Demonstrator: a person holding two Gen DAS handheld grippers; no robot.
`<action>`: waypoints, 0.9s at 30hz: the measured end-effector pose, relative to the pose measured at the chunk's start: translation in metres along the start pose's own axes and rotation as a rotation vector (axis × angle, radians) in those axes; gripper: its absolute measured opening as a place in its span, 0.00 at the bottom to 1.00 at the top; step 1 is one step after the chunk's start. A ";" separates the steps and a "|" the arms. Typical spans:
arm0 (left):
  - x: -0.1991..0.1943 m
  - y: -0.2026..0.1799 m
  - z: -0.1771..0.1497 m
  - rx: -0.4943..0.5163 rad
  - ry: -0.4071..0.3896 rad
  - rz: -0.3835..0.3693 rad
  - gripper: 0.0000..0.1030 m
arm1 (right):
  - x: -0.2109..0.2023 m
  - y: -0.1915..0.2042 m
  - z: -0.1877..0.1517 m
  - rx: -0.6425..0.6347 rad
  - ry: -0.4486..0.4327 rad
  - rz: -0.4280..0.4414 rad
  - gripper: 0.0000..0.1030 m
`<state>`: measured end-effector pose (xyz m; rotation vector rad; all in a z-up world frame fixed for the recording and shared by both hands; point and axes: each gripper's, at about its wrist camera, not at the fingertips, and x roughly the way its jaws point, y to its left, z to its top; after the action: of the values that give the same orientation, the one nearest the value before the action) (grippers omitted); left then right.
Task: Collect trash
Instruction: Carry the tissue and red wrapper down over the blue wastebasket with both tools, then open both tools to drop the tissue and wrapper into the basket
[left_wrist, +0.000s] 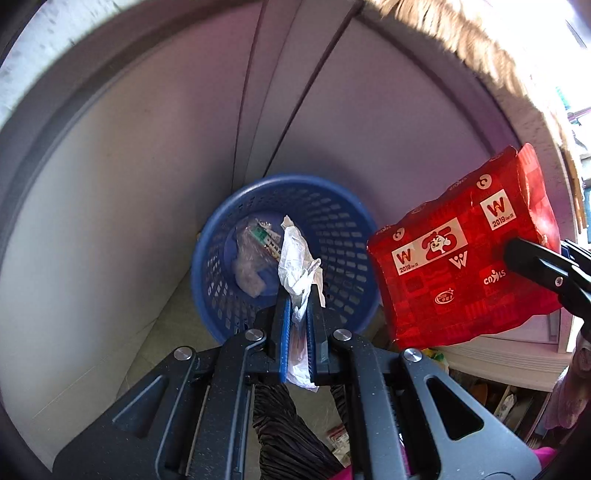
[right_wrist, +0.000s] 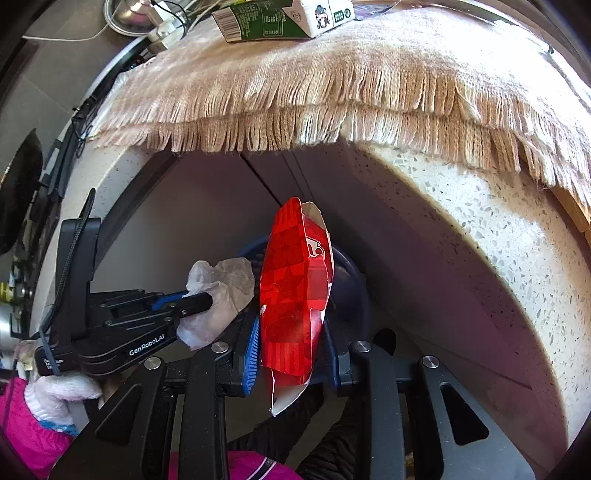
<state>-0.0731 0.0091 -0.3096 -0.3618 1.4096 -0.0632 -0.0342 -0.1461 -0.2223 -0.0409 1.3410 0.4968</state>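
Above the blue basket (left_wrist: 288, 254) — left gripper (left_wrist: 298, 299) clamped on white tissue (left_wrist: 299, 266); right gripper (right_wrist: 291, 350) closed on a red carton (right_wrist: 295, 295).

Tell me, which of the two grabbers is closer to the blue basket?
Left, as far as I can judge. The left gripper holds a crumpled tissue right above the blue basket; the right gripper, gripping the red carton, sits off to its side.
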 end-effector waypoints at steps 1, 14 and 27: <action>0.003 0.000 0.001 -0.001 0.003 0.002 0.05 | 0.003 -0.001 -0.001 -0.001 0.002 -0.004 0.26; 0.031 -0.003 0.006 -0.001 0.040 0.028 0.05 | 0.028 -0.005 0.000 -0.018 0.028 -0.046 0.27; 0.031 -0.010 0.006 0.000 0.034 0.068 0.40 | 0.031 0.009 0.005 -0.047 0.039 -0.049 0.35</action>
<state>-0.0603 -0.0071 -0.3359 -0.3138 1.4542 -0.0142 -0.0289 -0.1268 -0.2481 -0.1222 1.3634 0.4882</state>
